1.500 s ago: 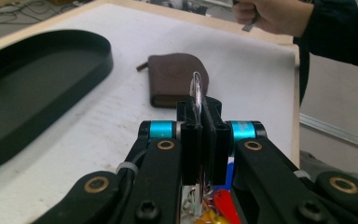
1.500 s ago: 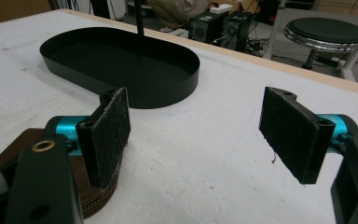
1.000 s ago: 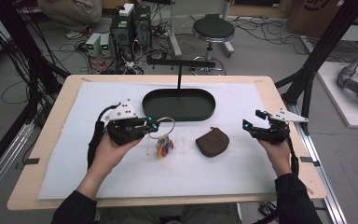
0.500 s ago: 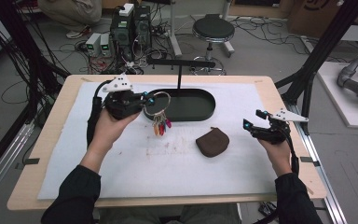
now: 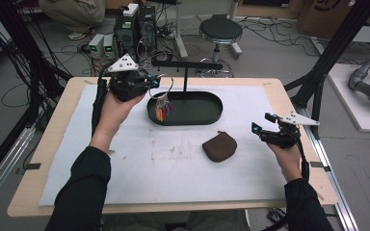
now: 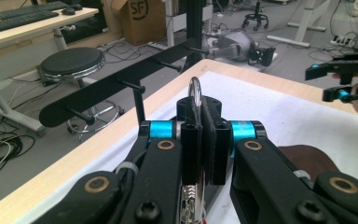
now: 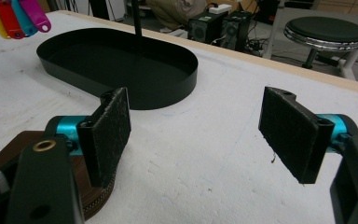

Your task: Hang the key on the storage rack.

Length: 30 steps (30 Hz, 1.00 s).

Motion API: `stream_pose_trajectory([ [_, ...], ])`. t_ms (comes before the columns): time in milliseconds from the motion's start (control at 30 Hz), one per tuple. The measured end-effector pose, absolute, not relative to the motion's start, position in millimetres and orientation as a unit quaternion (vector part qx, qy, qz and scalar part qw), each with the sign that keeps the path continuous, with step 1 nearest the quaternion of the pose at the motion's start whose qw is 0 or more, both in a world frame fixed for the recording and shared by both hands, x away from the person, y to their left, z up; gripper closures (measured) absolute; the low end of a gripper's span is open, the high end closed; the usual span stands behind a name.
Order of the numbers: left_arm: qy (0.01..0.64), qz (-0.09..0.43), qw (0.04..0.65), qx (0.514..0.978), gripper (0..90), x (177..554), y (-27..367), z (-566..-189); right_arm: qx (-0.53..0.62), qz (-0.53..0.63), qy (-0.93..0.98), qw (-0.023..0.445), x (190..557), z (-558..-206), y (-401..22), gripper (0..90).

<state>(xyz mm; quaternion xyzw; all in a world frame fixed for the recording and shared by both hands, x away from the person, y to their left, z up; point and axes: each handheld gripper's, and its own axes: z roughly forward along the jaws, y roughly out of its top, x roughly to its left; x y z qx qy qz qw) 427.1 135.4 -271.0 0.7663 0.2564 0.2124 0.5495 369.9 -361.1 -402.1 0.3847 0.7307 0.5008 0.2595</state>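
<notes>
Two black grippers are at work over the white mat: the right gripper (image 5: 262, 130), nearer the person, has its jaws wide apart with nothing between them, and the brown leather pouch (image 5: 219, 146) lies beside it. Farther off, the left gripper (image 5: 150, 83) is clamped on a silver metal key ring (image 5: 163, 88) whose coloured tags (image 5: 161, 112) dangle above the near-left end of the black oval tray (image 5: 207, 113), near the black peg rack (image 6: 121, 88).

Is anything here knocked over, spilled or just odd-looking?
Nothing looks spilled or broken. The left gripper holds a key ring with coloured tags in the air over the black tray, and the brown pouch lies flat on the white mat.
</notes>
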Motion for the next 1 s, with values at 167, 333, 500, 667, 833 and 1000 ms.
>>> stream_pose_trajectory([
  [167, 0.267, 0.211, 0.545, 0.766, 86.5, 441.2, 133.9, -276.6, 0.384, 0.503, 0.730, 0.260, 369.8, -401.9, -361.0, 25.5],
  [333, 0.280, 0.216, 0.537, 0.766, 86.4, 453.3, 134.6, -277.8, 0.385, 0.504, 0.728, 0.260, 369.7, -401.6, -362.1, 25.5],
  [500, 0.294, 0.227, 0.535, 0.758, 86.4, 465.8, 137.1, -279.2, 0.387, 0.505, 0.727, 0.259, 369.5, -401.5, -362.2, 25.5],
  [667, 0.307, 0.228, 0.535, 0.753, 86.5, 474.6, 140.1, -285.0, 0.386, 0.505, 0.727, 0.258, 369.7, -401.7, -362.2, 25.5],
  [833, 0.314, 0.234, 0.533, 0.750, 86.5, 481.7, 142.5, -290.6, 0.388, 0.505, 0.727, 0.257, 370.4, -402.3, -362.1, 25.5],
  [1000, 0.321, 0.240, 0.533, 0.745, 86.4, 488.6, 145.1, -295.7, 0.385, 0.503, 0.729, 0.258, 370.8, -402.7, -361.2, 25.5],
])
